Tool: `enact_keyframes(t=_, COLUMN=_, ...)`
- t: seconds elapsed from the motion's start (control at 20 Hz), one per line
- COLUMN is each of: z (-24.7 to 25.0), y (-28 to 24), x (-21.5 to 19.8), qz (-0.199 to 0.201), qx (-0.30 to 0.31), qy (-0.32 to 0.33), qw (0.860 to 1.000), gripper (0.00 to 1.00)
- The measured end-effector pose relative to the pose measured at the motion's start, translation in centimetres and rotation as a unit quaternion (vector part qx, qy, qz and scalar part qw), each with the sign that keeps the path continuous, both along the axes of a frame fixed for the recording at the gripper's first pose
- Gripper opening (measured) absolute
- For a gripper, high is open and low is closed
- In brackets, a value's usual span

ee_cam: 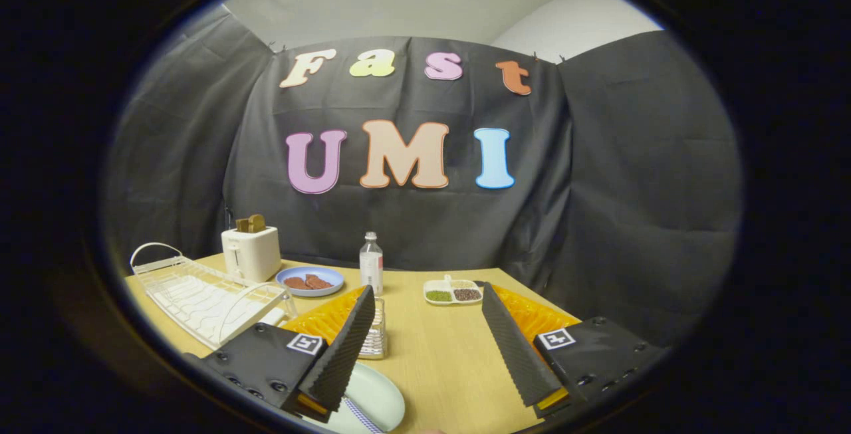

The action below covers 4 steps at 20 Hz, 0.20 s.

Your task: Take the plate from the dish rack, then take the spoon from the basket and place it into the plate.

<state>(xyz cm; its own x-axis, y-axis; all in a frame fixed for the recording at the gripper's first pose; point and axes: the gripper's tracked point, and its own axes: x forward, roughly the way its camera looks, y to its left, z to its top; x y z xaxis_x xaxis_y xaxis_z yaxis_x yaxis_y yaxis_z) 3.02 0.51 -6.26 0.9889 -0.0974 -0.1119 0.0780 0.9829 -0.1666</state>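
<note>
- Low beside the claw (425, 327), under its left finger, lies the plate (375, 397). It is pale and sits flat on the surface (439, 361). It is already off the dish rack (206, 298).
- The claw is spread wide. Nothing is between its fingers, and they pinch nothing.
- Just past the tip of the left finger stands a small see-through basket (377, 334). It is upright and sits very near the plate's far edge.
- The spoon should be in that basket, I think, but I cannot make it out. So I cannot tell which way its long handle points.
- A thin striped thing (359, 415) pokes out by the plate, close under the left finger. I cannot tell what it is.
- My guess is that the claw must go a little forward and to its left, then come down over the basket from above.
- The dish rack is farther off on the left, beyond the left finger. It looks white and made of wire.
- Counting now: one plate near the claw, one basket, one dish rack.
- Far beyond the fingers I count one toaster (250, 252), one blue dish (310, 280) with brown food, one bottle (371, 262) and one little tray (453, 292) with split parts.
- Only one claw is here, so it does all the work.
</note>
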Motion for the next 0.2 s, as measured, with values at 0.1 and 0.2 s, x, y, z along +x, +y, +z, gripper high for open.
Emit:
enact_keyframes(t=0.1, z=-0.03, y=0.18, x=-0.13, qz=0.002, qx=-0.003, qy=0.000, qw=1.000, gripper=1.00)
enact_keyframes(t=0.2, z=-0.18, y=0.17, x=-0.06, qz=0.002, qx=-0.006, qy=0.002, qw=1.000, gripper=1.00)
